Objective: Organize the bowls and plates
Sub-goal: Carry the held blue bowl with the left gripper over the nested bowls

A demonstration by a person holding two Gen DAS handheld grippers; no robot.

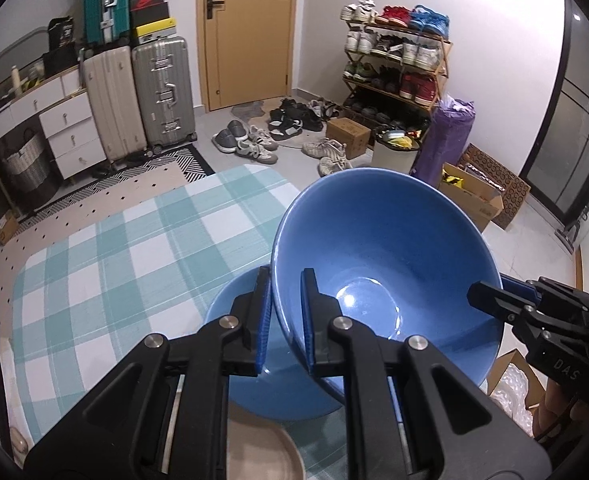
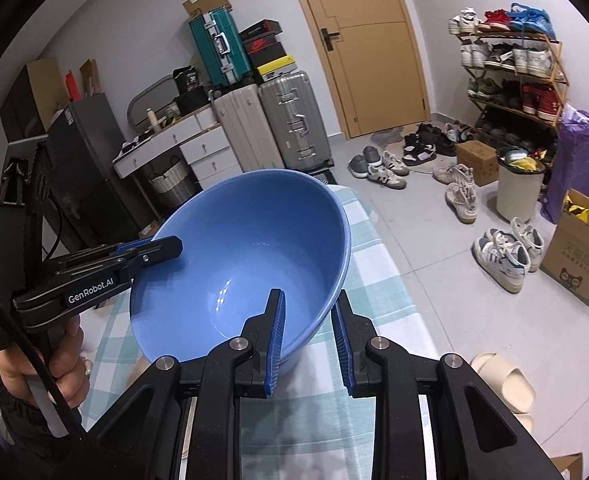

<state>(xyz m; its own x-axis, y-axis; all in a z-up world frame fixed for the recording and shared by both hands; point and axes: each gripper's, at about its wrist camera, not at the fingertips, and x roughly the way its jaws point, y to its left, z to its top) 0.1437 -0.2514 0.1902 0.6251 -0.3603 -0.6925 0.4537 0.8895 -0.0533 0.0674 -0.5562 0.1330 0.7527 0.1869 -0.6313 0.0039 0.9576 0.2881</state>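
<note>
A large blue bowl (image 1: pixel 390 248) is held tilted above the checked tablecloth (image 1: pixel 126 248). My left gripper (image 1: pixel 286 280) is shut on its left rim, one finger inside and one outside. My right gripper (image 2: pixel 310 300) straddles the opposite rim of the same bowl (image 2: pixel 246 248), jaws a little apart around the wall. In the left wrist view the right gripper's fingers (image 1: pixel 490 300) show at the bowl's right rim. A second blue bowl (image 1: pixel 238 380) sits on the table under the held one. A beige plate (image 1: pixel 254 448) lies at the near edge.
The table (image 2: pixel 390 292) drops off to the floor on the right. Shoes (image 1: pixel 254 140), a shoe rack (image 1: pixel 398 68), suitcases (image 1: pixel 162 96), a bin (image 2: pixel 518 188) and cardboard boxes (image 2: pixel 582 248) stand on the floor beyond.
</note>
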